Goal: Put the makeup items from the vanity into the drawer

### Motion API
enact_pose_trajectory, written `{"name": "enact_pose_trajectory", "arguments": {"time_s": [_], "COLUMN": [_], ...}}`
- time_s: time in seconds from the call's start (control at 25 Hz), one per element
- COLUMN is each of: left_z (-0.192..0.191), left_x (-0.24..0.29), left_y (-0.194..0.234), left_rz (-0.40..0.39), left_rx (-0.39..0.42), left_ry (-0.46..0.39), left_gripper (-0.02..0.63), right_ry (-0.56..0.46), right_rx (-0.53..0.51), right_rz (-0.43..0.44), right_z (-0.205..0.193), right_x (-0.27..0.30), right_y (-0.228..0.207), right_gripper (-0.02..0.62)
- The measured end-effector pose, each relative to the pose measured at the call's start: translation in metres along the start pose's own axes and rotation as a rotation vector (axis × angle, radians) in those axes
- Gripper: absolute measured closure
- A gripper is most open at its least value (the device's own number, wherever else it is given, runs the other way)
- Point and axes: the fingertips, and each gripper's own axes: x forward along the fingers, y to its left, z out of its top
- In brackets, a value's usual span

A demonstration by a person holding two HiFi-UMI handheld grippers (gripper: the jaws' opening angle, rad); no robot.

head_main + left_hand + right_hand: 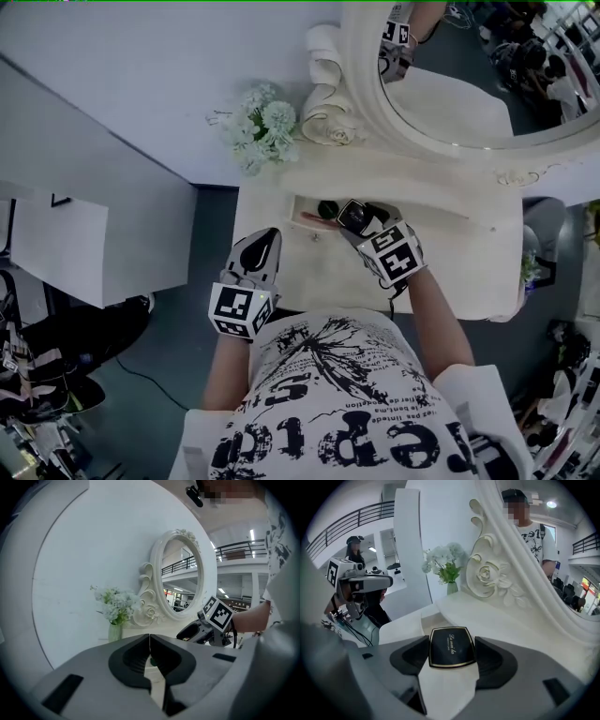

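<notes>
A black compact (451,647) with a gold rim sits between the jaws of my right gripper (451,657), which is shut on it. In the head view this gripper (356,223) holds the compact (351,214) over the open drawer (441,214) of the white vanity (469,258). A dark round item (327,208) and a pink item (311,217) lie at the drawer's left end. My left gripper (265,240) hovers over the vanity's front left part, jaws shut with nothing between them (150,649).
A vase of white flowers (261,127) stands at the vanity's back left, beside the carved frame of the oval mirror (469,84). A white wall panel (112,75) runs along the left. Dark floor lies left of the vanity.
</notes>
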Motion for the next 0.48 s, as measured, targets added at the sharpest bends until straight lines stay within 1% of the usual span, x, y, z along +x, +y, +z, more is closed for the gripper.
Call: {"name": "enact_pose_trajectory", "arguments": {"time_s": [0.2,0.48], "left_z": [-0.007,-0.014], "left_x": [-0.015,-0.032], "left_y": [0.035,0.068], "left_rz": [0.038,0.088], "left_rx": [-0.015,-0.032], "left_ry": [0.008,0.019], "left_gripper": [0.584,0.585], "right_ry": [0.033,0.068], "right_rx": [-0.031,-0.035], "right_rz": [0.089,0.125], "right_z": [0.017,0.023], "right_x": [0.036,0.065], "right_y": [0.035,0.050], "right_gripper": [0.279,0.279]}}
